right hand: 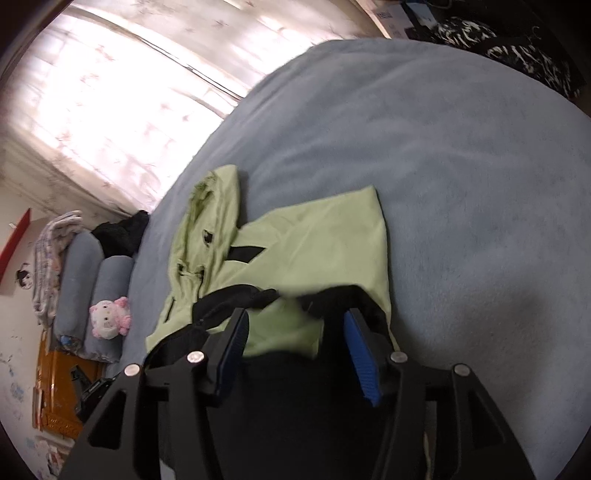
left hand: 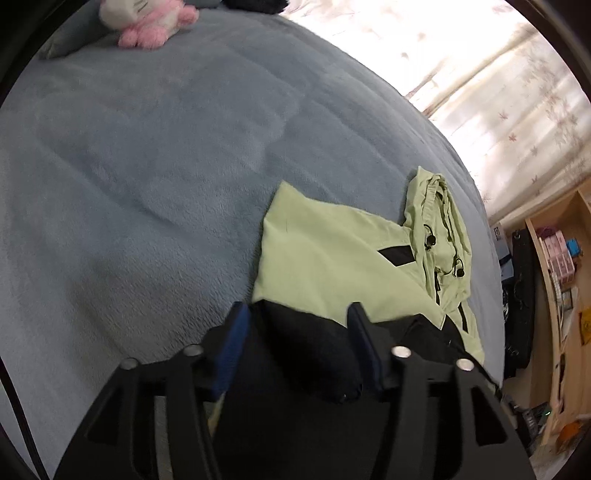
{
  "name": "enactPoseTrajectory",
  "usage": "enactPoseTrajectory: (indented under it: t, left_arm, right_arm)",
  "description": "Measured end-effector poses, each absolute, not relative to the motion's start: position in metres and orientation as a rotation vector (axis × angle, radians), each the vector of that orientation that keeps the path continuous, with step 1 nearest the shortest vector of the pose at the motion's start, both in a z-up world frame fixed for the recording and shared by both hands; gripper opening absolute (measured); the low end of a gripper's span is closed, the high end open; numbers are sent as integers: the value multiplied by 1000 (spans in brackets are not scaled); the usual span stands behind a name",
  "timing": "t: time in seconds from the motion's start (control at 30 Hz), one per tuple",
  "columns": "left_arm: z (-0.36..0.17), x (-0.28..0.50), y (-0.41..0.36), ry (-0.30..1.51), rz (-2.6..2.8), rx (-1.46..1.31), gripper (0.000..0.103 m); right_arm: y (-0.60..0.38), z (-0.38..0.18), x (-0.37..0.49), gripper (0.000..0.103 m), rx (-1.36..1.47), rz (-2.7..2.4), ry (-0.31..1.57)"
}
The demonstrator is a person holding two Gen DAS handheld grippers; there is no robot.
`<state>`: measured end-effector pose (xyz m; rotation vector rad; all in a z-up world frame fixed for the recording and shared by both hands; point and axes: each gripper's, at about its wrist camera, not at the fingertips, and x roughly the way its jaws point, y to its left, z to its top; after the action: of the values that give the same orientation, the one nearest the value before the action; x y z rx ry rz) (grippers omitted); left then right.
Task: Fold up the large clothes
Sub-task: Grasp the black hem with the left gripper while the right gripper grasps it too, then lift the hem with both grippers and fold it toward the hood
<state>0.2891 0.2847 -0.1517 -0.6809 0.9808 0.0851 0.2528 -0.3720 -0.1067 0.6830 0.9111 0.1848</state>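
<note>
Folding looks near its end: the green and black jacket [left hand: 332, 254] lies folded on the grey-blue bed [left hand: 147, 166], near its edge, hood to one side. The left gripper [left hand: 295, 347] and the right gripper [right hand: 295, 343] hang over the black hem, jaws apart, pads pressing nothing. Next move probably needs a fresh grip on that hem. A pink plush toy [left hand: 147, 18] sits well apart; nothing blocks the way.

Pale green jacket [left hand: 325, 258] with black panels beyond jaws; black fabric between blue-padded black fingers [left hand: 231, 354]. Grey-blue blanket [left hand: 147, 166] around. Pink-white plush toy [left hand: 147, 18] far beyond. Cream leaf-patterned curtain [left hand: 498, 92].
</note>
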Motion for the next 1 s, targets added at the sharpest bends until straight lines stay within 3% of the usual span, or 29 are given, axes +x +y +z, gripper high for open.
enactPoseTrajectory:
  t: [0.1, 0.4, 0.63, 0.8, 0.9, 1.0]
  left_arm:
    - [-148, 286, 281, 977, 27, -619, 57]
    - [-129, 262, 251, 1004, -250, -202, 57]
    - [-146, 256, 210, 1013, -246, 317, 57]
    - [-166, 292, 196, 998, -194, 521, 57]
    - [-175, 311, 190, 990, -191, 569, 57]
    - [-174, 334, 202, 1022, -216, 424, 57]
  right_arm:
    - [-379, -99, 249, 57, 661, 203, 882]
    - [-352, -108, 260, 57, 212, 146, 960]
    - [-337, -136, 282, 57, 80, 173, 1054]
    - [-332, -143, 298, 57, 43, 168, 1068]
    - [-331, -141, 305, 57, 43, 169, 1060]
    - [-330, -141, 311, 57, 59, 172, 1065]
